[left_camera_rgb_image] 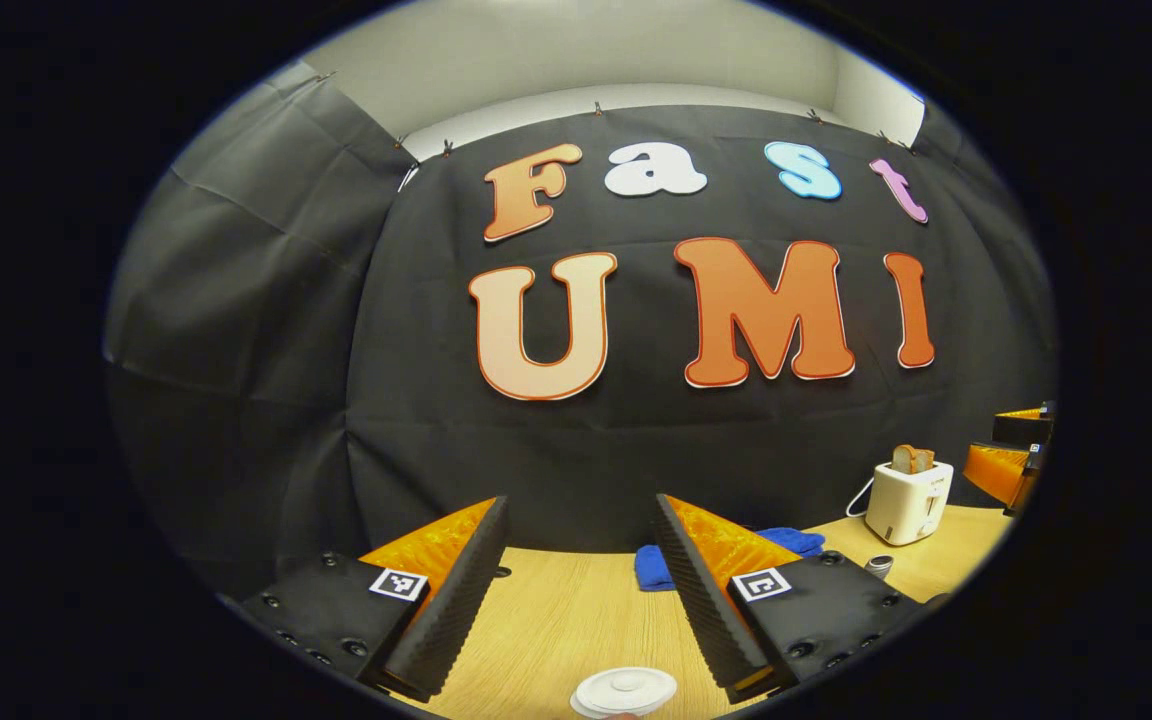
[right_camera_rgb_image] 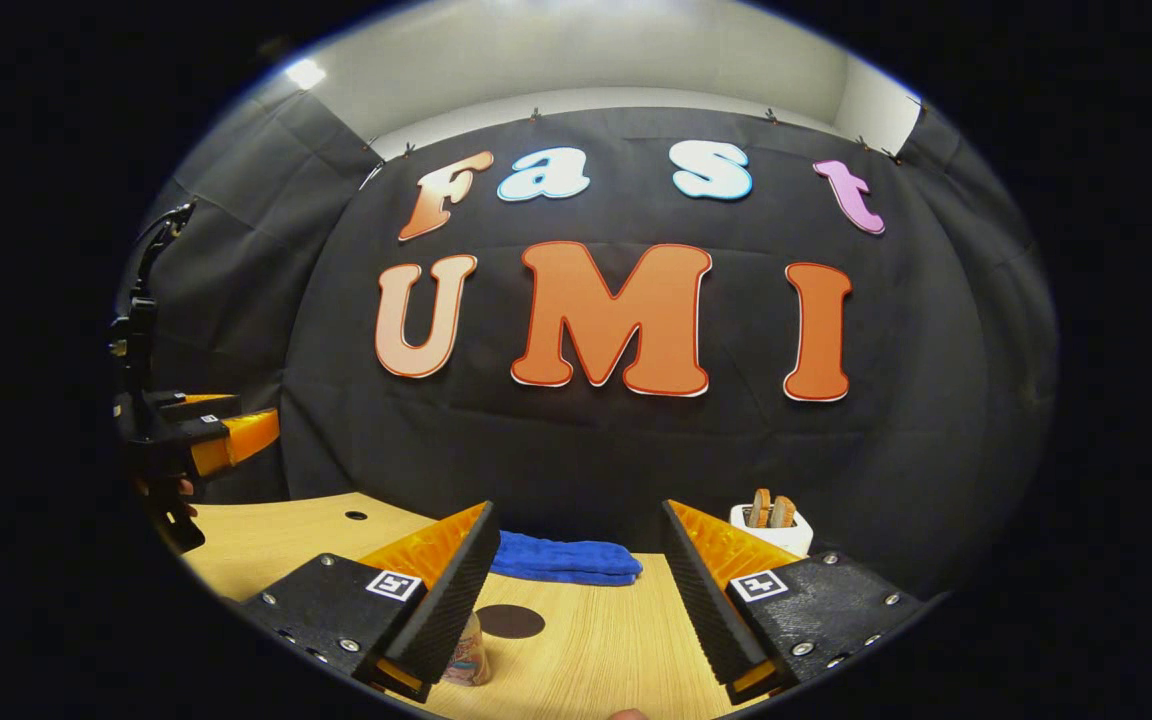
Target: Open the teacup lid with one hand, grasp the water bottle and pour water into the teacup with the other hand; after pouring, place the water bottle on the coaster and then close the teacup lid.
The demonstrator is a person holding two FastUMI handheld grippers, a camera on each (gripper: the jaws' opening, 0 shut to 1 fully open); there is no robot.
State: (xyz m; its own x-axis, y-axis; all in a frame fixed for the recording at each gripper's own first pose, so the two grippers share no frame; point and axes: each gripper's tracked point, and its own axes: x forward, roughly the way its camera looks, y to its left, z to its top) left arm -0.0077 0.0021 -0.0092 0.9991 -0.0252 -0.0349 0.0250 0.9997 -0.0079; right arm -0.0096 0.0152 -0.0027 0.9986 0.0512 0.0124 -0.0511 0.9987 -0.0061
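Note:
In the left gripper view, the white round teacup lid [left_camera_rgb_image: 624,692] lies low on the wooden table, just ahead of and between my fingers. My left gripper [left_camera_rgb_image: 579,505] is open, above the lid and holding nothing. In the right gripper view, my right gripper [right_camera_rgb_image: 577,507] is also open and holding nothing. The water bottle [right_camera_rgb_image: 466,655] stands partly hidden behind its left finger. A dark round coaster [right_camera_rgb_image: 509,621] lies on the table just beyond the bottle. The left gripper [right_camera_rgb_image: 211,435] hangs at the far left of that view, and the right gripper [left_camera_rgb_image: 1021,450] shows at the far right edge of the left gripper view.
A folded blue cloth [right_camera_rgb_image: 561,560] lies at the back of the wooden table [right_camera_rgb_image: 596,650], against the black wall. A white toaster [left_camera_rgb_image: 908,500] with bread in it stands at the back right, with a small grey-topped object [left_camera_rgb_image: 877,565] in front of it.

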